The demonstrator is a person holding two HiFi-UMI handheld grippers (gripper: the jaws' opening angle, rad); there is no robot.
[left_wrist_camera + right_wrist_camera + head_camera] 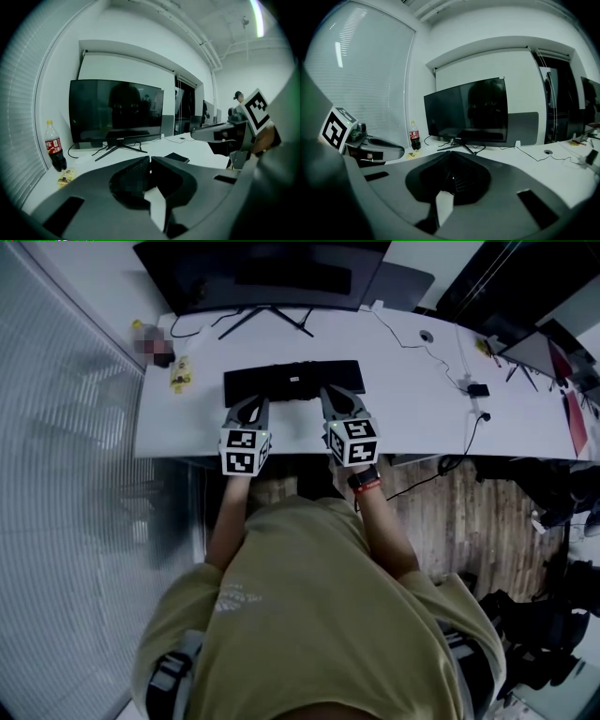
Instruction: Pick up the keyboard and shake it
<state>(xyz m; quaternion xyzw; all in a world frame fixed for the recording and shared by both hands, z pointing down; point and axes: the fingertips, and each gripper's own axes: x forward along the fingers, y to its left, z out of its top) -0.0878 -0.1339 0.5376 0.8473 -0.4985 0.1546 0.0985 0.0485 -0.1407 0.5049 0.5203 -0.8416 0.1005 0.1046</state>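
Note:
A black keyboard (292, 381) lies flat on the white desk (422, 423), in front of the monitor. My left gripper (257, 400) sits at the left part of its near edge. My right gripper (330, 393) sits at the right part. In the left gripper view the jaws of the left gripper (150, 159) meet with no gap, and the keyboard (133, 174) shows through the hollow behind them. The right gripper (451, 154) looks the same, tips touching above dark keys (461, 182). Nothing shows pinched between either pair of tips.
A large dark monitor (262, 273) on a spider stand is behind the keyboard. A cola bottle (54, 147) and a yellow packet (180, 374) stand at the desk's left end. Cables and a small black box (478, 390) lie to the right. The person sits close to the desk's near edge.

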